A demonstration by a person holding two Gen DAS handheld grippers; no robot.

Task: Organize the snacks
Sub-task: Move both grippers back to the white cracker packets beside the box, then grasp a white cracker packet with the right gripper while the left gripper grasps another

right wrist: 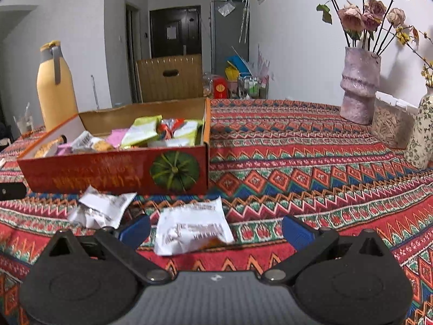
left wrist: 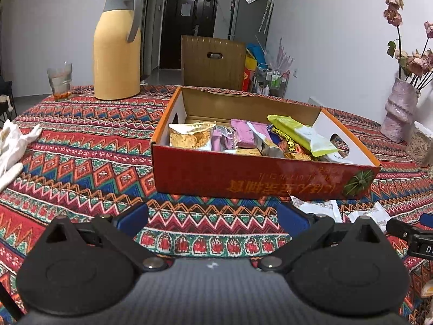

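Lying between spread right tool [right wrist: 215, 230] fingers, white snack packet [right wrist: 193, 226]

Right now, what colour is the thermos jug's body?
Pale yellow-orange, with a grey collar and handle; clearest in the left wrist view.

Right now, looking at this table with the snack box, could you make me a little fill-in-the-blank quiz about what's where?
1. The picture printed on the front of the red box shows a green ____.
2. Two white snack packets lie on the tablecloth, ____ the box.
3. The right hand-held gripper has its jaws ____, on either side of one white packet.
4. The tall yellow jug stands beside a drinking ____.

Missing words: pumpkin; outside; open; glass
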